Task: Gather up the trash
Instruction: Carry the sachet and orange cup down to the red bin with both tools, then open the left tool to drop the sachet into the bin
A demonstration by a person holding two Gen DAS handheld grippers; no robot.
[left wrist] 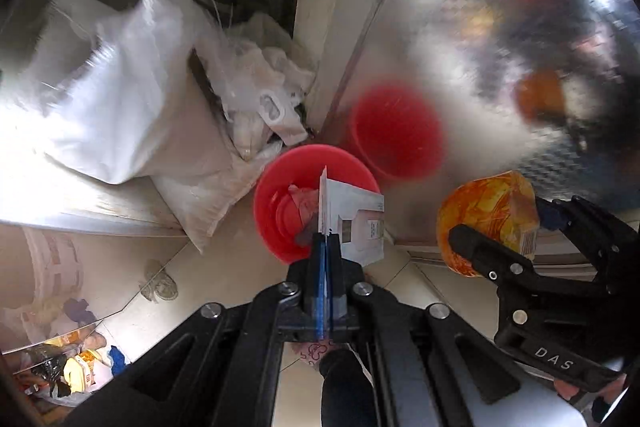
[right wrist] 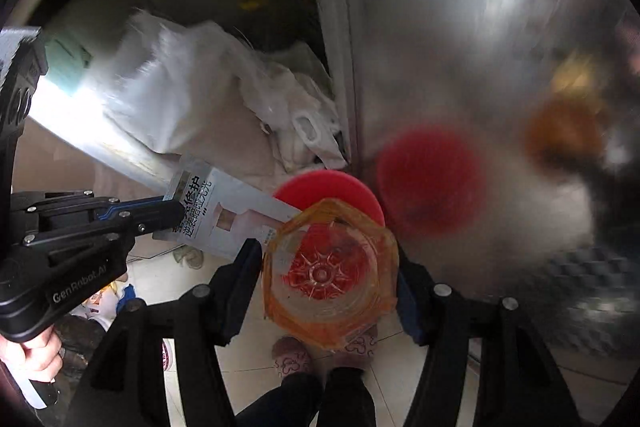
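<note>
My left gripper (left wrist: 325,239) is shut on a flattened white carton (left wrist: 352,223) and holds it over the red bin (left wrist: 280,187) on the floor. The carton also shows in the right wrist view (right wrist: 224,215), with the left gripper (right wrist: 168,213) clamped on its edge. My right gripper (right wrist: 330,279) is shut on a clear bottle with an orange label (right wrist: 328,287), seen bottom-on, just above the red bin (right wrist: 320,187). In the left wrist view the bottle (left wrist: 484,215) hangs to the right of the bin in the right gripper (left wrist: 516,227).
A shiny steel cabinet wall (left wrist: 480,27) stands right of the bin and mirrors it. White sacks and plastic bags (left wrist: 140,99) are piled behind the bin. My feet in slippers (right wrist: 292,359) stand on the tiled floor. More rubbish (left wrist: 80,367) lies at lower left.
</note>
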